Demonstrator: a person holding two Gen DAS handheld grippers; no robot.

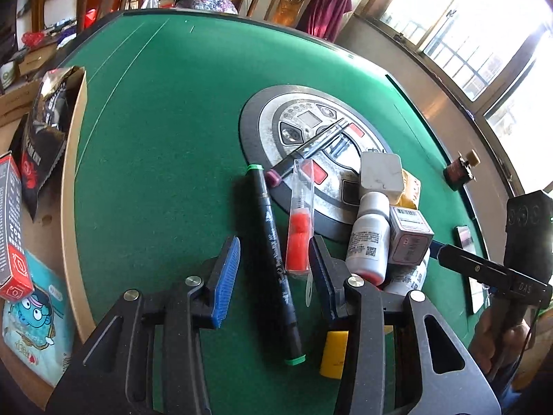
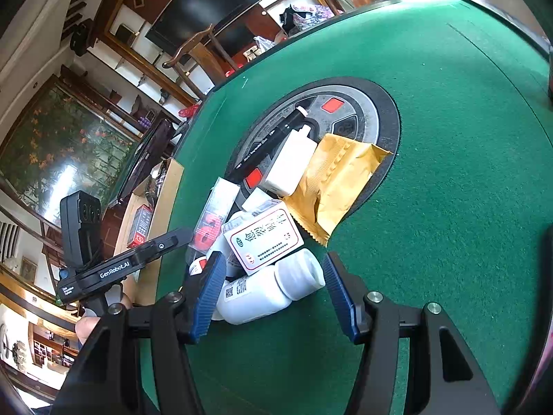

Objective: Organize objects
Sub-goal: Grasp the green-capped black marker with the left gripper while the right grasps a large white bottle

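The left tongs (image 1: 274, 259) stand apart over the green worktop (image 1: 166, 138), straddling a black marker (image 1: 276, 259) and a red-filled packet (image 1: 300, 228). The right tongs (image 2: 273, 283) gape around a white bottle (image 2: 266, 290) beside the central pile, pads not pressing.

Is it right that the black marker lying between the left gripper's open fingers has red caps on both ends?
Not quite. The black marker does lie on the felt between the open fingers of the left gripper, untouched by either pad, but its caps are green at both ends, not red. The left wrist view shows this. The red item beside it is a clear packet.
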